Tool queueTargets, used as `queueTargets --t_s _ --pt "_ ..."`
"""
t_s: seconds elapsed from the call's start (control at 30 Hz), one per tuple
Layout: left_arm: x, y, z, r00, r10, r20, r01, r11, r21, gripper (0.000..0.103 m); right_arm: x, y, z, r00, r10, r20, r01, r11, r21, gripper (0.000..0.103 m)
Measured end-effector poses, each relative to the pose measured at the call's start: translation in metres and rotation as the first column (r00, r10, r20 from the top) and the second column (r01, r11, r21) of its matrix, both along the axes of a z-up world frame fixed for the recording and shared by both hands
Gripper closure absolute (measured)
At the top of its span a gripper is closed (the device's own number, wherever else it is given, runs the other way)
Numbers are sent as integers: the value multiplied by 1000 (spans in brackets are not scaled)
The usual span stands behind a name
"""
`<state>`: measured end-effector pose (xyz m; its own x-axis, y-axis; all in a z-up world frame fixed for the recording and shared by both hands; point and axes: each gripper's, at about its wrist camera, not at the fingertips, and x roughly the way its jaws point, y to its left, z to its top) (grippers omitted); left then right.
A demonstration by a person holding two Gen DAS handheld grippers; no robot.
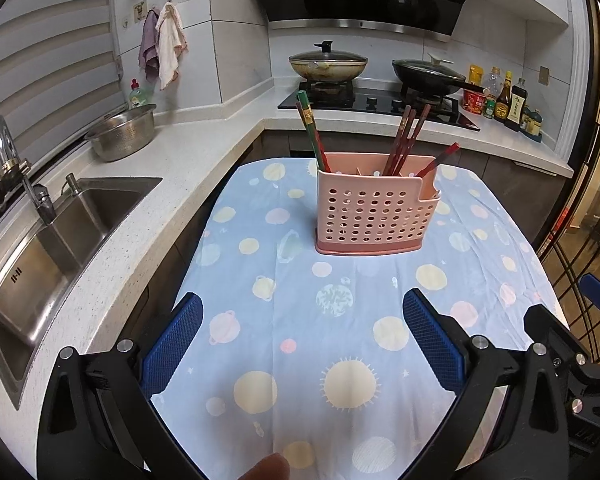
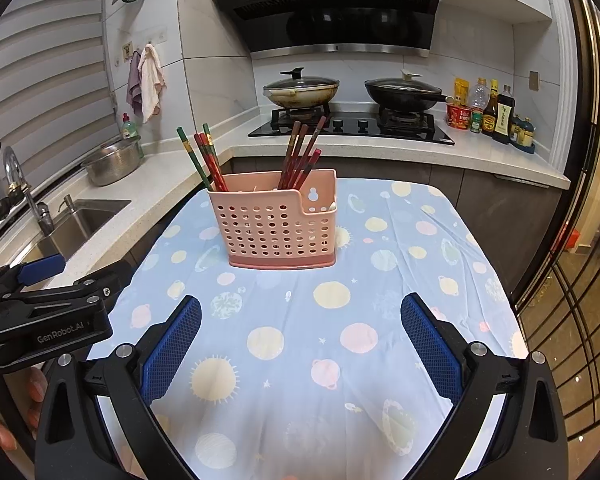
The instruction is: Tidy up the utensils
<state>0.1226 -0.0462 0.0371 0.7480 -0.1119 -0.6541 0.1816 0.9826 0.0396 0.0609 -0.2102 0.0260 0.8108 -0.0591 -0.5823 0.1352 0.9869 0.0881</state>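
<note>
While the bench under its pale blue planet-print cloth point(image 1: 340, 340) carries little else, the pink perforated plastic utensil holder point(image 1: 374, 210) stands upright toward its far edge, midway between the side edges. Light and rigid, it would likely tip if nudged high. Dark red chopsticks point(image 1: 404, 140) and green-and-red chopsticks point(image 1: 312, 132) lean inside: thin, stiff, slick, best pinched mid-shaft. Left gripper point(image 1: 302, 338) and right gripper point(image 2: 300, 338) hover nearside, jaws released and empty.

Both claws point(image 1: 302, 344) point(image 2: 300, 346) wide apart, empty
</note>
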Motion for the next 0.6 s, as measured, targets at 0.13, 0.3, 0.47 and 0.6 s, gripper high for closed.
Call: queueTargets --t_s 0.13,0.3,0.47,0.6 --pt "0 3 -3 1000 8 -9 -8 1000 0 7 -1 -1 -2 1000 -4 -5 4 1000 4 7" --pt "-2 3 -3 1000 8 -7 -8 1000 4 7 -1 -1 -3 1000 -3 -8 3 1000 -2 7" --pt "-2 3 -3 1000 9 -6 -9 1000 -1 7 -1 0 -4 1000 -4 -11 4 1000 -7 6" --pt "-3 3 -3 1000 7 -8 -7 1000 -5 7 -1 -1 -4 1000 -6 -10 6 1000 -6 7"
